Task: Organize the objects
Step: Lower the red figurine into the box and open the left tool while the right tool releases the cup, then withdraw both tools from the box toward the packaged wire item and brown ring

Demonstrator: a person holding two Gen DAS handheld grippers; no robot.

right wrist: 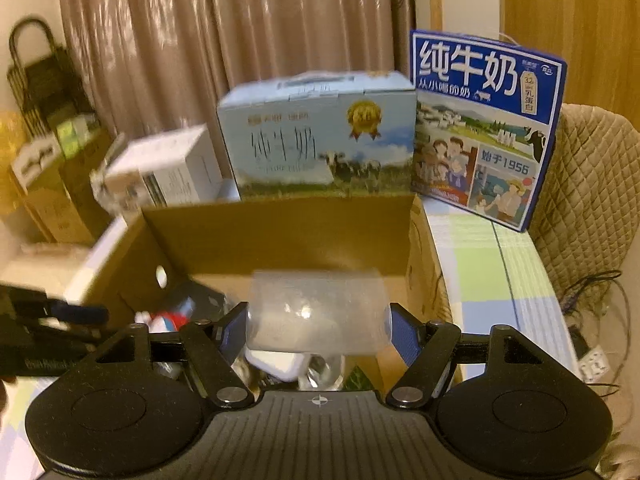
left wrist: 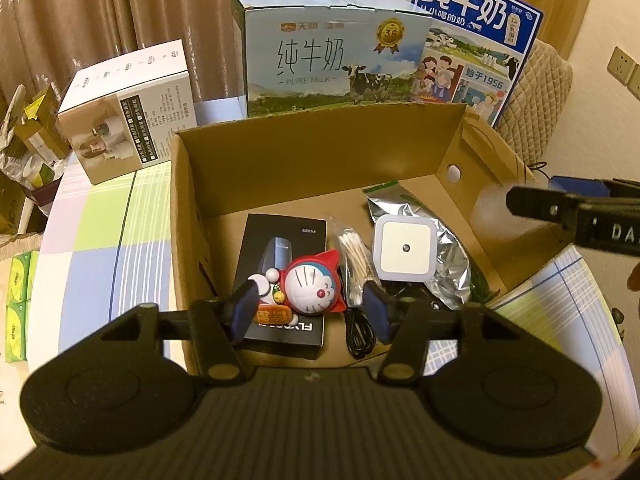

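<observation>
With the right gripper jaws pinching a translucent plastic cylinder above the brown cardboard box and the left gripper jaws spread, an early release could crush the contents.

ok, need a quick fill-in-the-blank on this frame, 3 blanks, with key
1. The left gripper is over the ____ toy figure.
2. The right gripper is shut on a translucent ____.
3. The square white night light lies inside the ____ box.

Missing words: Doraemon; cylinder; cardboard
</observation>
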